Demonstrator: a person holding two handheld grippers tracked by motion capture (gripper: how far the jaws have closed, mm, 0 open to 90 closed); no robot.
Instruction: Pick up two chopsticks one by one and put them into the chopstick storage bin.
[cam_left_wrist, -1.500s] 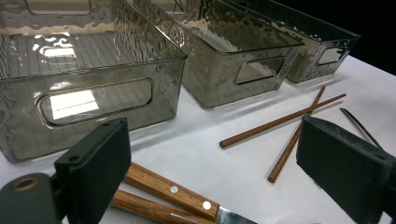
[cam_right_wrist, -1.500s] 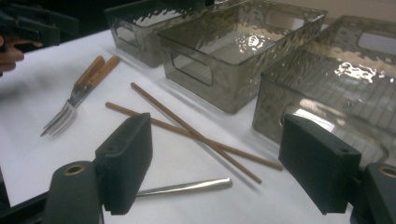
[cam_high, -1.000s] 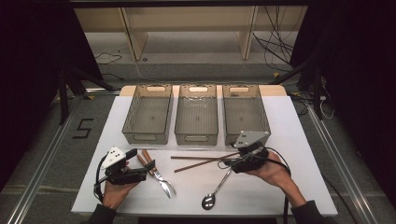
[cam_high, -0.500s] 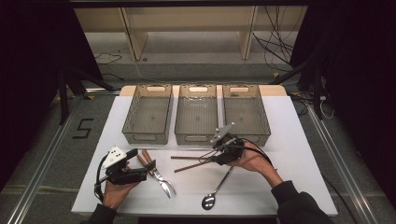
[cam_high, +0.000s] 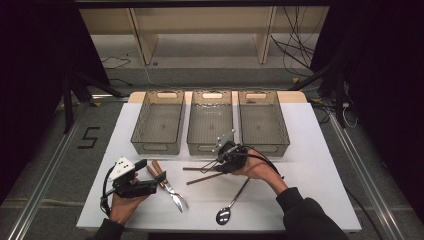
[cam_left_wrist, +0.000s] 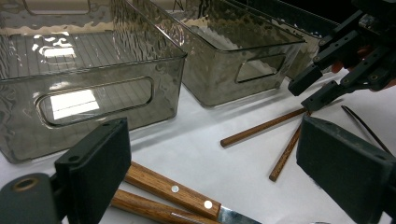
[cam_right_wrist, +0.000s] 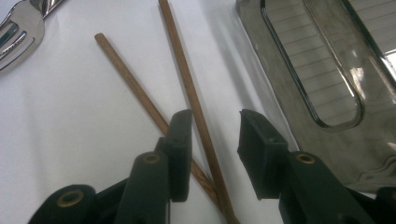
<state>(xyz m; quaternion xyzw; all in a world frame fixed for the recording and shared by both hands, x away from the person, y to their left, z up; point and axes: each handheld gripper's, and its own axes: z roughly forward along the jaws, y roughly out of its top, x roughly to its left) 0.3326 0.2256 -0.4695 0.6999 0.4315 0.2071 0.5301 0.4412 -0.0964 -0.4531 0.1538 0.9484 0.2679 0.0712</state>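
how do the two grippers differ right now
The right gripper is down over the wooden chopsticks, one stick between jaws that have just been closing, not yet pinching. The left gripper stands wide open beside the wood-handled knife and fork, nothing between its jaws. Both are hand-held, low over the table.

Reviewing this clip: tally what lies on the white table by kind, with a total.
Clear grey bins: 3, left, middle, right
Wooden chopsticks: 2
Wood-handled cutlery, a fork and what looks like a knife: 2
Metal spoon: 1
Total: 8
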